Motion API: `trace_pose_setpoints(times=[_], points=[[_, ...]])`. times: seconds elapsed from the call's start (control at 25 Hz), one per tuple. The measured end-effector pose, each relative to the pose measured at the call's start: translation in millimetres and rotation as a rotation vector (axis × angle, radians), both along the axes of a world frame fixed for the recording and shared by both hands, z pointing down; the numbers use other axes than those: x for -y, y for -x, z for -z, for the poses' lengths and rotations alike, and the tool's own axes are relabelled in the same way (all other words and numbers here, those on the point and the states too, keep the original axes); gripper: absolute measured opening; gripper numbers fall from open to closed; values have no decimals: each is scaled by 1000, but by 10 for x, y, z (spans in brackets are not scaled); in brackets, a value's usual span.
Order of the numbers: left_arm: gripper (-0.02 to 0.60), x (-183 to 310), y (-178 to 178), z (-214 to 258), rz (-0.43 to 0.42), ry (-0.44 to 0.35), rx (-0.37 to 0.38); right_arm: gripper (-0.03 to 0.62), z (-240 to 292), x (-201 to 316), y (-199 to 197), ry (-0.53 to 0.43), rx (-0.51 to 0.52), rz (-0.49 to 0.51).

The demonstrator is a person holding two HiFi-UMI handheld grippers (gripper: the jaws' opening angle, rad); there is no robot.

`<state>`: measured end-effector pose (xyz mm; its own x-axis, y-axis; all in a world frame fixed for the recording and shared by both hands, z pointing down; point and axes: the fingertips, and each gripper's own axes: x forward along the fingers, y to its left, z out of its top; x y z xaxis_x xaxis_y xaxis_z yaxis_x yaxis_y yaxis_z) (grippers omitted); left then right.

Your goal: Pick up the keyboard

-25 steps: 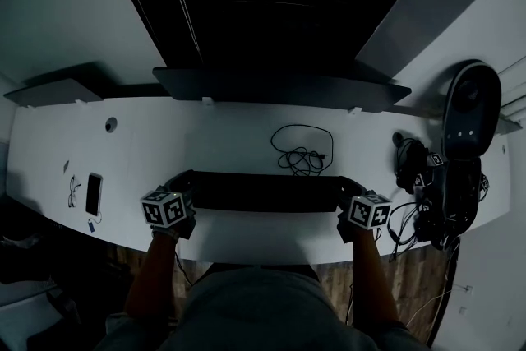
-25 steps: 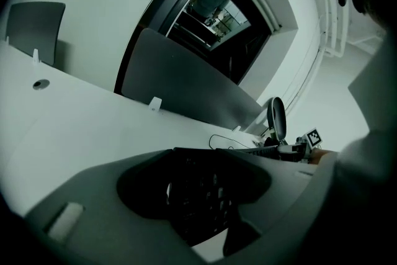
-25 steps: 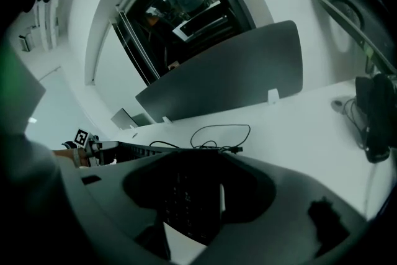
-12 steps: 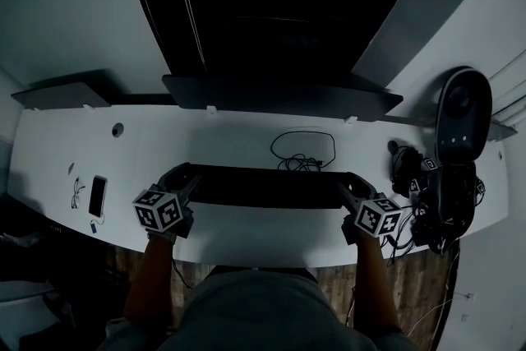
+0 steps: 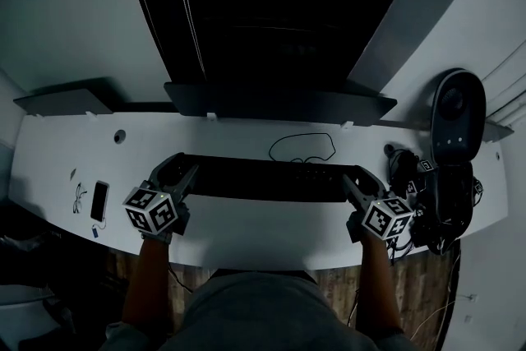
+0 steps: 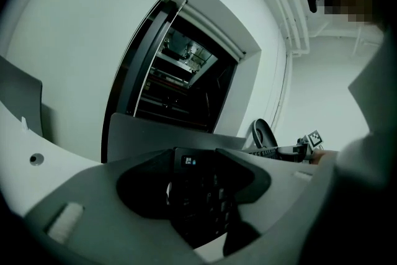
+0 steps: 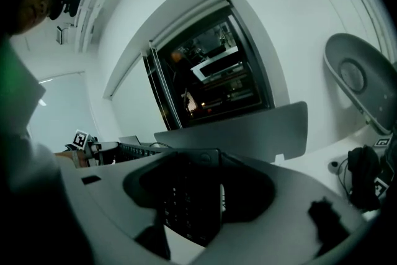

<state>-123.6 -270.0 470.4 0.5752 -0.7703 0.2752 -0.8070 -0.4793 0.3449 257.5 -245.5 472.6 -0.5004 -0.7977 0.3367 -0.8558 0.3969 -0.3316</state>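
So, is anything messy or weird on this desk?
A bit messy: a loose black cable lies in a loop behind the keyboard, and a tangle of wires and dark gear crowds the right end of the desk.

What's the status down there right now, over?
Both shut: left gripper and right gripper each clamp one end of the keyboard. It's held off the desk. Loose cable lies just behind.

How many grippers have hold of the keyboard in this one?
2. The left gripper is closed on the left end of the keyboard, and the right gripper is closed on its right end. Each gripper view shows a keyboard end between the jaws. Neither gripper is hidden.
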Motion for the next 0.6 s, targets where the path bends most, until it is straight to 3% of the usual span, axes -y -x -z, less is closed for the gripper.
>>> trace_pose_setpoints(times=[0.6], points=[[207, 100, -15, 833, 2, -169, -23, 230, 869, 74, -40, -179, -14, -14]])
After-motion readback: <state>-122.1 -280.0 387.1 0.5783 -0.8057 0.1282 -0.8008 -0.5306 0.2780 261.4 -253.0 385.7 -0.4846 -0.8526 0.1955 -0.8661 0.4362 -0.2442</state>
